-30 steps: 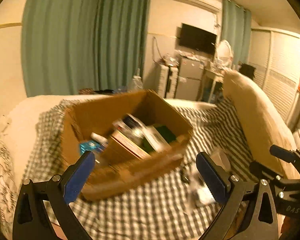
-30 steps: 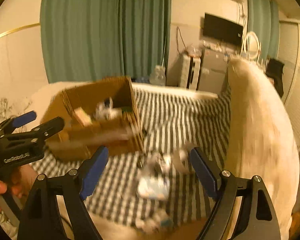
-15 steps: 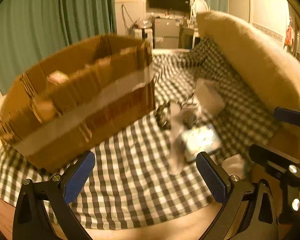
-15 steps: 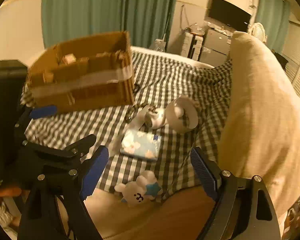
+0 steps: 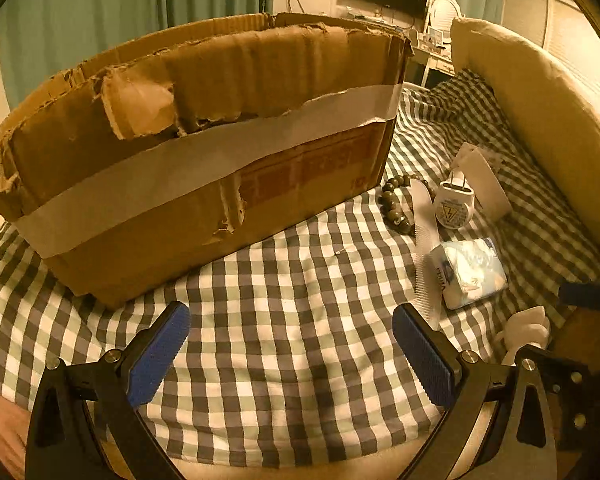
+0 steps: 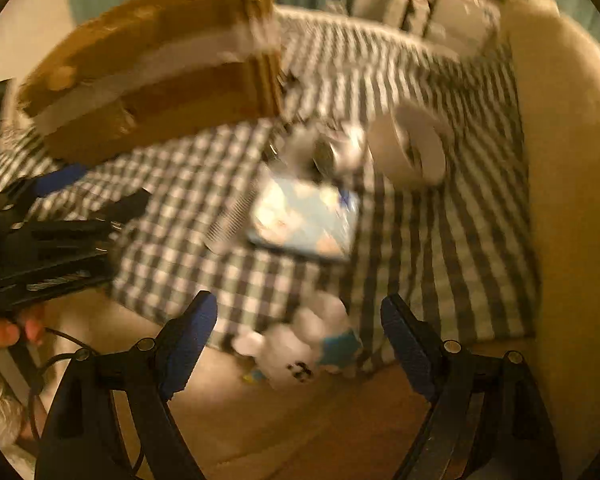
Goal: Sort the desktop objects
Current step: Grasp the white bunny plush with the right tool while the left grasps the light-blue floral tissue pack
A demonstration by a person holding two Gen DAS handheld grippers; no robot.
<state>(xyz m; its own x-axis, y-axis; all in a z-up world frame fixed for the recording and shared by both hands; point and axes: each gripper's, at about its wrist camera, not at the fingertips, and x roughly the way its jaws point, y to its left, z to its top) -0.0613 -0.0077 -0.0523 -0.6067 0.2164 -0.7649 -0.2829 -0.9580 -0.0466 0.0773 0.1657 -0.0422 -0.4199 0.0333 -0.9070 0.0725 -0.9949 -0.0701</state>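
**Both tongs spread wide, low over the checked cloth**

Your left tongs [image 5: 290, 344] hang just above the checked cloth [image 5: 284, 300], blue pads [image 5: 158, 354] far apart and nothing between them. They point at the front wall of the torn cardboard box [image 5: 204, 152], which stands on the cloth with a pale tape band across it.

To the right of the box lie the loose things. A string of dark beads [image 5: 396, 204] sits by the box's corner. A white comb [image 5: 424, 248] runs beside the beads toward you, its far end next to a white plug adapter [image 5: 454, 204]. The adapter leans against a roll of white tape [image 5: 484, 184]. A tissue pack [image 5: 466, 272] lies just beside the comb's near end. A white plush toy [image 5: 528, 328] sits at the cloth's near edge, close to the right pad.

Your right tongs [image 6: 298, 338] are held lower and further right, jaws likewise apart and empty. That view is blurred. The plush toy [image 6: 296, 346] lies between and just beyond the pads, and the tissue pack [image 6: 304, 220] and tape roll [image 6: 410, 148] lie further out. Your left hand [image 6: 4, 334] shows at the left edge, gripping its tool. A cream cushion [image 6: 572, 168] rises along the right.
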